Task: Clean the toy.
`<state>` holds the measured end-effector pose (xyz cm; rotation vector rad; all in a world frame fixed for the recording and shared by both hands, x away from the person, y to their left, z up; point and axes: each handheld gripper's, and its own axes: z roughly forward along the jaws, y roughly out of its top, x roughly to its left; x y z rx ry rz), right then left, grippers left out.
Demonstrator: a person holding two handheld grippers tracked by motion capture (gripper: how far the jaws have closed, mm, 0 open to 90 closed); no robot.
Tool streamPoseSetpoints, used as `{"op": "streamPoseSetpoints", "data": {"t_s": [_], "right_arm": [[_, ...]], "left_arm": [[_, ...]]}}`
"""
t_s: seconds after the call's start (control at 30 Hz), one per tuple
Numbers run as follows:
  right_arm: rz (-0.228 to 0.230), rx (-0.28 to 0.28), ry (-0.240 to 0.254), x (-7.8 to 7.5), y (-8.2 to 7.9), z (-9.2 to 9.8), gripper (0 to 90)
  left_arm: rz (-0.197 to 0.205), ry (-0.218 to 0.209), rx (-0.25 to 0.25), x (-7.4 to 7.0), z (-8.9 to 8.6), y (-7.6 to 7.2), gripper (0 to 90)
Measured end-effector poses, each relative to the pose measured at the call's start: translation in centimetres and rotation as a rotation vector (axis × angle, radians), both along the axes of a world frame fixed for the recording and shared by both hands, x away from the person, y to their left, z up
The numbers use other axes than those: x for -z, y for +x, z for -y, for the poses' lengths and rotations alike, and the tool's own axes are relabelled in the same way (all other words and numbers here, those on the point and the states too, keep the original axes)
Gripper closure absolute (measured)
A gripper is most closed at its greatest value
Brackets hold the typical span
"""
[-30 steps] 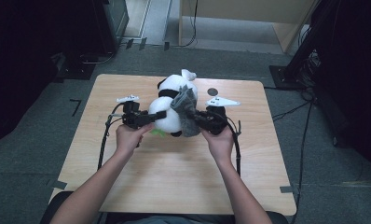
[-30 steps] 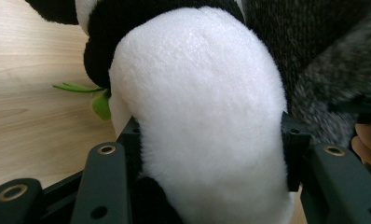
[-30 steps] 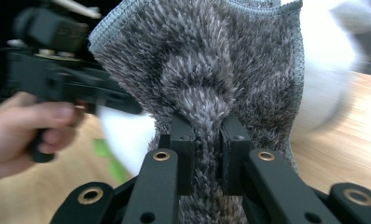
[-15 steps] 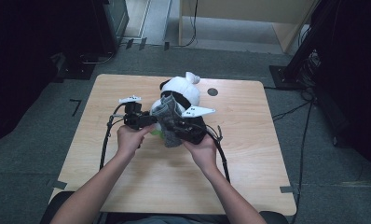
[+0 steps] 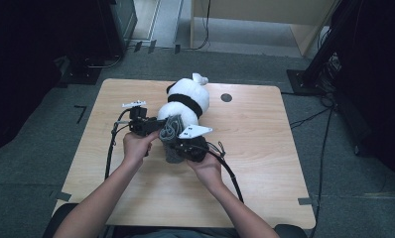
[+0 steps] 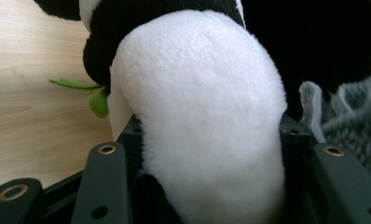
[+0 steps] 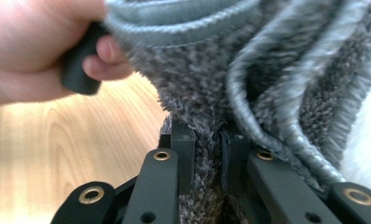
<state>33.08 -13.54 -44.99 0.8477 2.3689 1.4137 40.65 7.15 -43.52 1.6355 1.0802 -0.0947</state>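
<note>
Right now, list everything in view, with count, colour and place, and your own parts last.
plush panda: one, white and black, middle of the table, its white end between the left gripper's fingers
fuzzy cloth: one, grey, against the panda's near end, pinched by the right gripper
green piece: one, beside the panda's black part
table: one, light wood
round mark: one, dark, far right of the table
left gripper: black
right gripper: black

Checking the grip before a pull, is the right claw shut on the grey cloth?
Shut: the right claw pinches the fuzzy grey cloth between its jaws.
</note>
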Motion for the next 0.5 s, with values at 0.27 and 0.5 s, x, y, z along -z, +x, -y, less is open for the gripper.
{"op": "streamPoseSetpoints", "data": {"t_s": [0.27, 0.5], "right_arm": [[0.001, 0.035, -0.030, 2.0, 0.7, 0.2, 80.6], [-0.001, 0.049, -0.059, 2.6, 1.4, 0.8, 80.6]], "left_arm": [[0.024, -0.030, 0.009, -0.6, -0.1, -0.1, 45.7], [0.003, -0.062, 0.007, -0.5, -0.5, 0.0, 45.7]]}}
